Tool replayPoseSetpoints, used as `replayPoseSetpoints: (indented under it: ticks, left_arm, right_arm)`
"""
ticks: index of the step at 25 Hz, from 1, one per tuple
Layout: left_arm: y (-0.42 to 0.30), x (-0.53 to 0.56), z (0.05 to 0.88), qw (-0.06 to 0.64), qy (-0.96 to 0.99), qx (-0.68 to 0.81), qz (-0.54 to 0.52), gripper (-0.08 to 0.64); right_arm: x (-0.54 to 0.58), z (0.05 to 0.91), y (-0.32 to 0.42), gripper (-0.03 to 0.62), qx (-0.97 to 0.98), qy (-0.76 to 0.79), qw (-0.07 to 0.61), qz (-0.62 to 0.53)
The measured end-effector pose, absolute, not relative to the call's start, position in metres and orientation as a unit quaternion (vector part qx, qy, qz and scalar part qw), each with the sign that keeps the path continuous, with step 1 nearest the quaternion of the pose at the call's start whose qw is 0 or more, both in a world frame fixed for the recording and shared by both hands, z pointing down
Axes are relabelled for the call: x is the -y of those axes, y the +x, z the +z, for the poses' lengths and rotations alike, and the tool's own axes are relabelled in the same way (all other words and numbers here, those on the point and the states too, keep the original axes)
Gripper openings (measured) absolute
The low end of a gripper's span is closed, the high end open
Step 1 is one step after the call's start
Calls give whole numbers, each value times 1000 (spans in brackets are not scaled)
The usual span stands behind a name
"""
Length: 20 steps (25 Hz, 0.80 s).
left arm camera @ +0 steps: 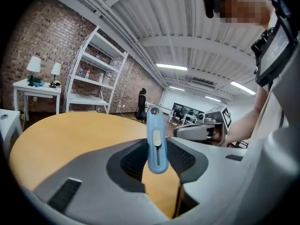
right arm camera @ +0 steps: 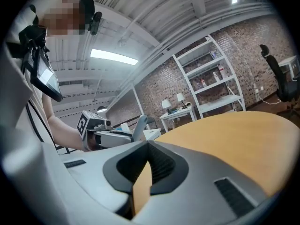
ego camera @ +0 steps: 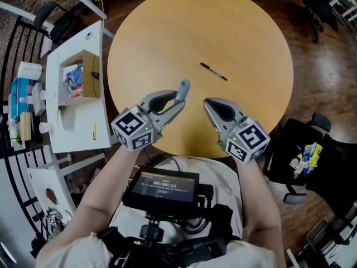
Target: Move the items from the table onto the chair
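Note:
A light-blue utility knife [ego camera: 183,90] sticks up from my left gripper [ego camera: 178,103], which is shut on it above the near edge of the round wooden table [ego camera: 234,32]. In the left gripper view the knife [left arm camera: 156,139] stands upright between the pads. My right gripper [ego camera: 208,104] hovers just right of it, shut with nothing held; its jaws meet tip to tip [right arm camera: 147,145]. A black pen [ego camera: 213,71] lies on the table beyond both grippers. The black chair [ego camera: 329,144] stands to the right of the table with small packets [ego camera: 304,155] on its seat.
A white side table [ego camera: 70,124] at the left carries an open cardboard box [ego camera: 82,76] and a yellow pencil [ego camera: 94,130]. A tissue pack [ego camera: 22,94] sits on a rack further left. Another dark chair [ego camera: 318,4] stands at the far right.

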<state>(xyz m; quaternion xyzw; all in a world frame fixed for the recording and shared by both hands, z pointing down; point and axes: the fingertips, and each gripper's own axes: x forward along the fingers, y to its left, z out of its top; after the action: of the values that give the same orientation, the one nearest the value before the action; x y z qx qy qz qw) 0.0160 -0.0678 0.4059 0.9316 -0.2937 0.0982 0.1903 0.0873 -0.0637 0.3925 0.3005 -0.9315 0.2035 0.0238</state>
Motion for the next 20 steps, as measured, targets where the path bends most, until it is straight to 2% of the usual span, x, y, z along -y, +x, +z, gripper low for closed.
replayPoseSetpoints:
  ticks: [10, 20]
  left_arm:
    - [-34, 59, 419, 210, 911, 342, 89, 129]
    - [-157, 37, 433, 234, 866, 436, 76, 129]
  right_arm:
    - [65, 395, 41, 8, 940, 267, 47, 205]
    - [58, 398, -49, 8, 954, 214, 62, 200]
